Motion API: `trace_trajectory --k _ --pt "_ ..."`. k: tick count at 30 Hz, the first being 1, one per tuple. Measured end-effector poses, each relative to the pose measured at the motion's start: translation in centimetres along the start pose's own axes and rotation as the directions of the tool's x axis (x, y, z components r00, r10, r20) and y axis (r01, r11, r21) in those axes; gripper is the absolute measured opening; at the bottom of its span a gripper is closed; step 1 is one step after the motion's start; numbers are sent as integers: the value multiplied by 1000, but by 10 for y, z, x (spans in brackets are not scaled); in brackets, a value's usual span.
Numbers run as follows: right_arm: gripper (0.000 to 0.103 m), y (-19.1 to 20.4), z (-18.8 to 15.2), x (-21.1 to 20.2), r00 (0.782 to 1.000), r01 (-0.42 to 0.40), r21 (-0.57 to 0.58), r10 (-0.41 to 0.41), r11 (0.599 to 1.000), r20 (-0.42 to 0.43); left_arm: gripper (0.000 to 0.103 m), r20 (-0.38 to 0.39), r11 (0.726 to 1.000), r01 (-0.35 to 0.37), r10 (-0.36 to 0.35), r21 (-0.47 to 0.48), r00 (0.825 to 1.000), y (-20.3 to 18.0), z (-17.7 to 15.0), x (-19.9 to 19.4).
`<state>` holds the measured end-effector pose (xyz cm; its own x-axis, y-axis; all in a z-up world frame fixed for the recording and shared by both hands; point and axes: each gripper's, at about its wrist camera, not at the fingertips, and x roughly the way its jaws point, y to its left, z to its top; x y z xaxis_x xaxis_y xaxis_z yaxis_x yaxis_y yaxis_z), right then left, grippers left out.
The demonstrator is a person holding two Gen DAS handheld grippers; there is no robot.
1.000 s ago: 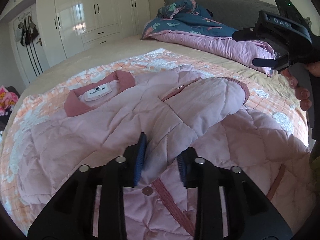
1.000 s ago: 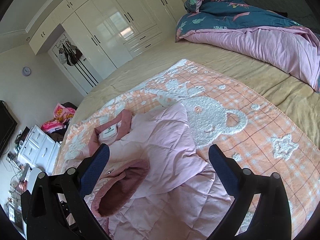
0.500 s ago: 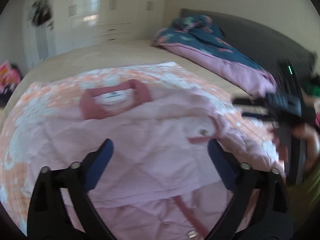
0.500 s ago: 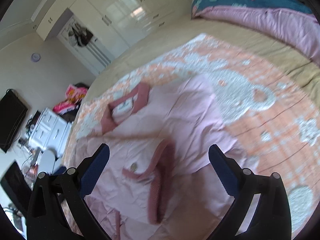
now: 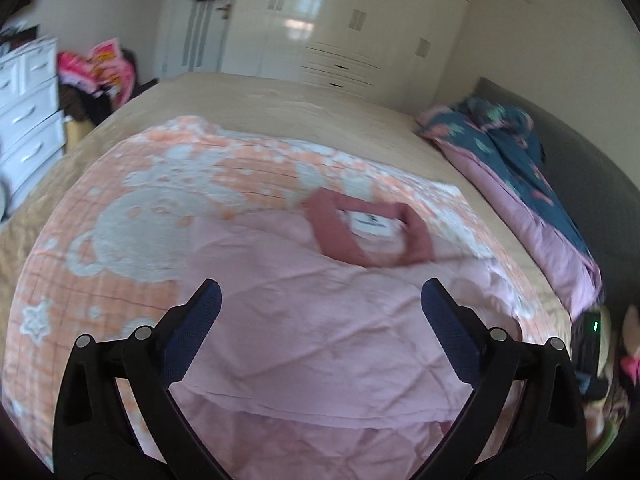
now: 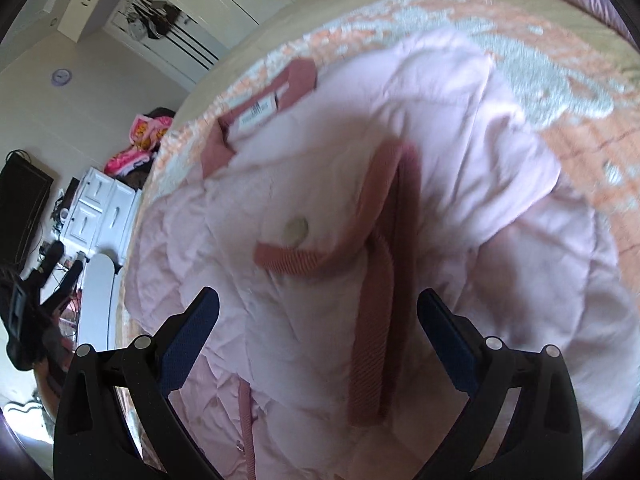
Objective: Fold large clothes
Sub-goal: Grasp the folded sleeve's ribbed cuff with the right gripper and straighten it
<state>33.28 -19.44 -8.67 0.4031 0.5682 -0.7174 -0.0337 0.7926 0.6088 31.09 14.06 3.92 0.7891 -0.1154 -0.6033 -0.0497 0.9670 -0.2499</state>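
A pale pink quilted jacket [image 5: 304,320] lies spread on the bed, its darker pink collar [image 5: 368,232] with a white label at the far side. My left gripper [image 5: 320,312] is open and empty, hovering over the jacket's left part. In the right wrist view the jacket [image 6: 400,168] has a sleeve folded across the body, with its ribbed dark pink cuff [image 6: 380,320] and a round snap button [image 6: 295,230] showing. My right gripper [image 6: 318,320] is open and empty, close above the cuff.
The jacket rests on an orange and white blanket [image 5: 160,184] over a beige bed. A blue and pink duvet [image 5: 520,176] is bunched at the headboard. White drawers [image 5: 28,112] and a wardrobe [image 5: 344,24] stand beyond the bed. The other gripper shows at the left edge [image 6: 36,296].
My left gripper let go of the jacket fabric, opened wide and swung to the left. My right gripper moved down closer to the folded sleeve and cuff.
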Motion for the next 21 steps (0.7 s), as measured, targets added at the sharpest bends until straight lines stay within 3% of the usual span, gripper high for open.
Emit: trace_trajectory --k 3,5,7,9,11,14,18,21 --pt "98 -3 -6 4 1000 -19 29 19 999 8 94 14 999 -24 25 -46 1000 16 3 -5" --pt "77 0 -9 -2 998 -39 24 38 999 45 94 13 997 -33 34 -65 999 25 4 -6" --pt "36 9 -10 -9 996 -56 -30 58 998 69 94 15 996 -35 37 -82 999 30 4 -7" --pt "23 19 -9 -18 992 -72 -92 81 993 101 94 18 995 -30 31 -96 999 33 5 -8" --pt "19 38 -9 -31 984 -38 -213 74 976 162 94 22 994 -26 28 -108 999 35 6 -9" --pt "17 70 -10 -54 956 99 -404 26 909 292 94 23 993 -22 25 -113 999 37 6 -11" --pt "17 91 -1 -77 920 154 -500 61 853 388 94 27 992 -18 22 -129 999 41 6 -10" --pt "17 92 12 -75 911 183 -511 50 840 409 94 17 992 -20 23 -122 1000 39 6 -6"
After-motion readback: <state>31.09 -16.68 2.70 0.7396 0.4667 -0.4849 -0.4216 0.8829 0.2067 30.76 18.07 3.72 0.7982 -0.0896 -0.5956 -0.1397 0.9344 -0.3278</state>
